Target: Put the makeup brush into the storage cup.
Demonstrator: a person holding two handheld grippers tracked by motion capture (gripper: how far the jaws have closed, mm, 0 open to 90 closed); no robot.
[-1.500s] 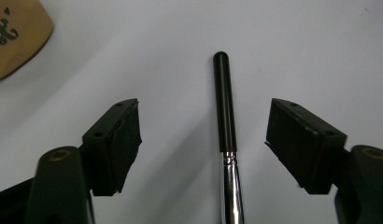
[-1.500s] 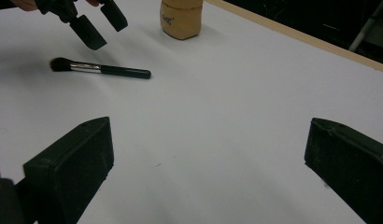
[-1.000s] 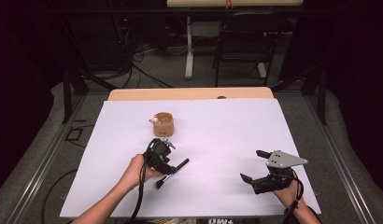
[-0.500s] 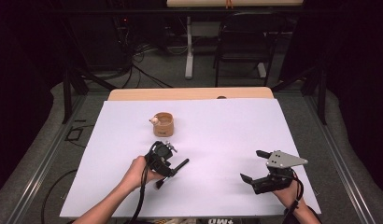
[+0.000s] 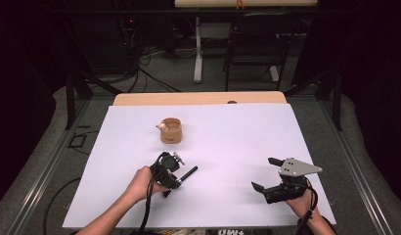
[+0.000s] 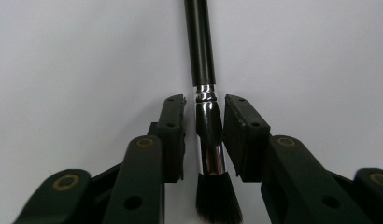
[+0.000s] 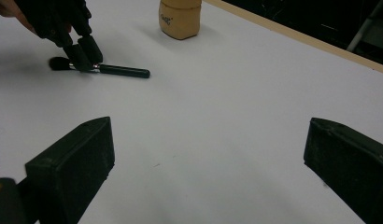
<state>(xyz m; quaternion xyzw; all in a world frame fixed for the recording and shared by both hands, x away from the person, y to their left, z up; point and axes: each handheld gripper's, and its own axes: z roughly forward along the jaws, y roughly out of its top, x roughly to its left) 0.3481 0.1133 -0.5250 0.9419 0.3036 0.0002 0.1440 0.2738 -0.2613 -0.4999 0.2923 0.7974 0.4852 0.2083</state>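
We see tan cup [image 5: 171, 131] upright on white worktop [image 5: 228, 137], contents unclear. Left hand-held gripper [image 6: 203, 135] straddles brush [image 6: 206, 126] ferrule, jaws just apart from it, brush lying flat near cup. Right hand-held gripper [image 7: 203, 158] spread wide, empty.

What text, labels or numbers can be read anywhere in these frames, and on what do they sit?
Small dark mark on the side of the tan cup: too blurred to read.
White characters at the table's near edge in the high view: cut off and upside down, unreadable.
Brush between the left claw's jaws: no print on its handle or ferrule.
Right claw: no lettering seen.
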